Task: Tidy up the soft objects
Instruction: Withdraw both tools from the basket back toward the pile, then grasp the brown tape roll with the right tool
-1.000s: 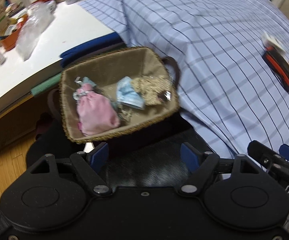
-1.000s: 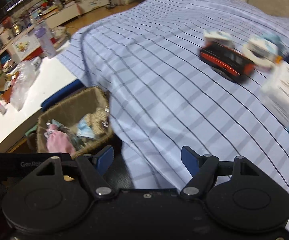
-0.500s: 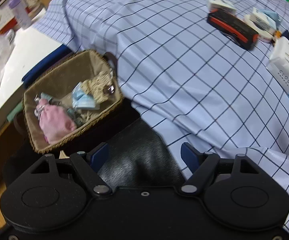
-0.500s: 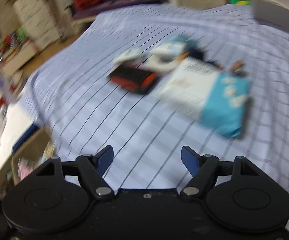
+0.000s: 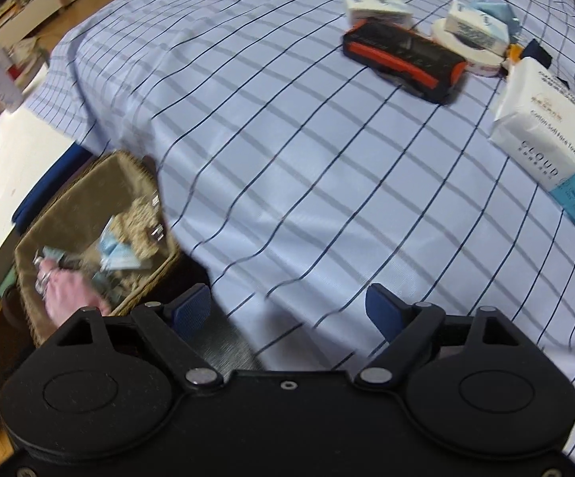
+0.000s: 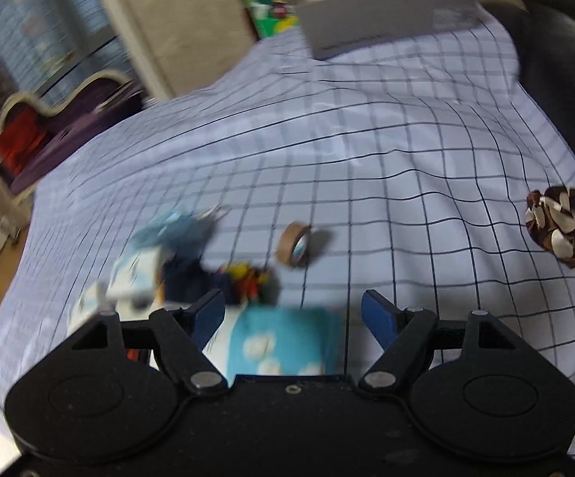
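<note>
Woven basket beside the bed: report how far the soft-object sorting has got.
Done: the brown woven basket already holds a pink fabric pouch, a pale blue folded cloth and a beige knitted item.
In hand: nothing; the left gripper is opening and the right gripper is open.
Left: the white-and-blue towel pack and brown-and-white scrunchie remain on the checked sheet.

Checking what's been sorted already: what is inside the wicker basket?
In the wicker basket: a pink soft item, a light blue piece and a beige knitted one. Anything beneath them is covered.

1 basket (image 5: 68,214), 1 tissue pack (image 5: 545,139), 2 tape rolls (image 6: 295,244).
</note>
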Motion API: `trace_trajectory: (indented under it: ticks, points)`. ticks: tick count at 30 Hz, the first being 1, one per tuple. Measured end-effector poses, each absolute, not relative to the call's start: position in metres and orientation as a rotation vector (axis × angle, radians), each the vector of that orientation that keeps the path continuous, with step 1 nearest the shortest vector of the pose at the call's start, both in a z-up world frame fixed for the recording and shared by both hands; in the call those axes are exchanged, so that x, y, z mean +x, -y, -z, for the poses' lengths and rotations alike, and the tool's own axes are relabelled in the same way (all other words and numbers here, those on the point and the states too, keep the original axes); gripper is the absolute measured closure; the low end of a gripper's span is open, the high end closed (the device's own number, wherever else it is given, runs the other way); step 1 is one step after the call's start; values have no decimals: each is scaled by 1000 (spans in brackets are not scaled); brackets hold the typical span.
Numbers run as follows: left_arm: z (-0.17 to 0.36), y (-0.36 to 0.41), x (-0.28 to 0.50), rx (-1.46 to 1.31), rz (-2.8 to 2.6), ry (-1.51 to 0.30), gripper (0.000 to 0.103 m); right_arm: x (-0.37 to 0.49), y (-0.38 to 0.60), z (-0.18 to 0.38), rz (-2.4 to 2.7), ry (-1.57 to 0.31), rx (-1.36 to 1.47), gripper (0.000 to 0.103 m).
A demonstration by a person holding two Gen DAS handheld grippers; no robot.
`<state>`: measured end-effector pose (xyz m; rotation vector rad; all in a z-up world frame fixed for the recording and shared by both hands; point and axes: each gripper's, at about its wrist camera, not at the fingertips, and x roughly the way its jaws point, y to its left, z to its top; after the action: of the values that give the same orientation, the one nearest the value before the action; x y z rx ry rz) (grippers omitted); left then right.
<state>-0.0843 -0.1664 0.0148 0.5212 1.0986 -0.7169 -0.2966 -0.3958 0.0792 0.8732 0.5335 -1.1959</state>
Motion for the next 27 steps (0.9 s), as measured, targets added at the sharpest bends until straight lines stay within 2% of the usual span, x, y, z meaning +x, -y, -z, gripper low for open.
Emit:
trace_trajectory:
  ticks: [8, 23, 27]
  points:
    - [-17, 209, -91, 535, 776, -1071, 21, -288, 462, -55, 1236, -508, 1052, 28]
    - [-4, 260, -93, 545, 831, -1088, 21, -310, 482, -23, 1362, -568, 1020, 26]
    - [-8, 264, -94, 544, 843, -1079, 21, -328, 478, -23, 1351, -497, 1061, 26]
